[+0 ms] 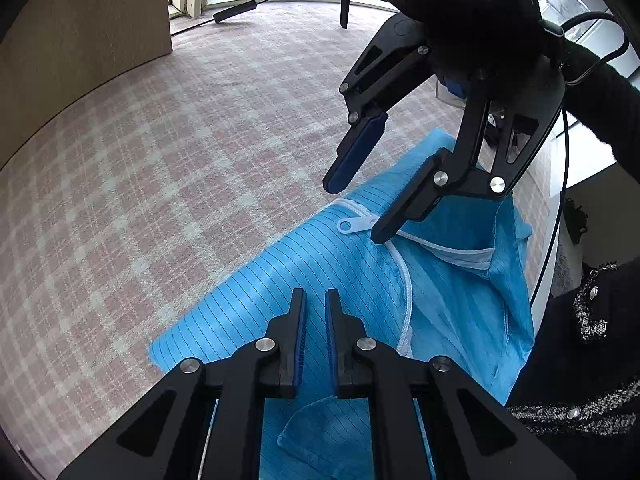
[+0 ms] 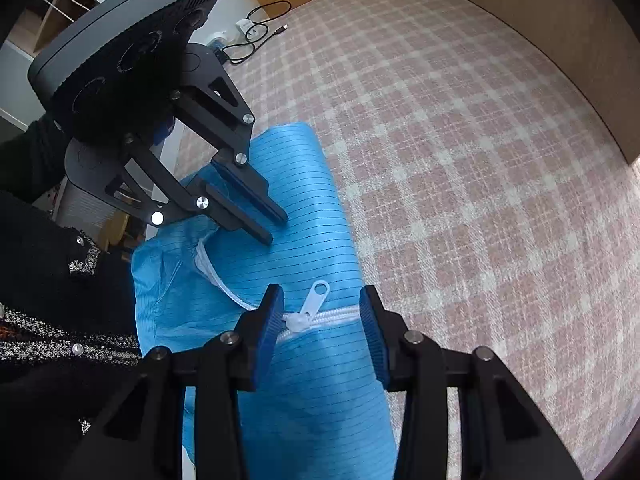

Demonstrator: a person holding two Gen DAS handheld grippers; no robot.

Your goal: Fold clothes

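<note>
Garment: blue pinstriped garment lies folded on the checked surface, close to your body; its long edge runs away from you.

Zipper: white zipper crosses the top layer; its white pull tab lies flat on the cloth, pointing away from you in the right wrist view.

Left hand-held gripper: your left hand-held gripper points steeply down over the blue cloth, jaws nearly together with only a thin slit between the blue pads. In the right wrist view the tips rest low against the striped fabric; you cannot tell from either view whether any cloth is pinched.

Right hand-held gripper: your right hand-held gripper hangs over the zipper with jaws partly apart. The zipper slider and pull tab sit in the gap, touching neither pad. In the left wrist view one finger tip is just beside the pull tab, the other finger is clear of the cloth.

You: dark sleeve with speckled trim and small buttons close to the near edge of the garment.

Surroundings: black cable on the floor beyond the surface; wooden panel along the far side.
</note>
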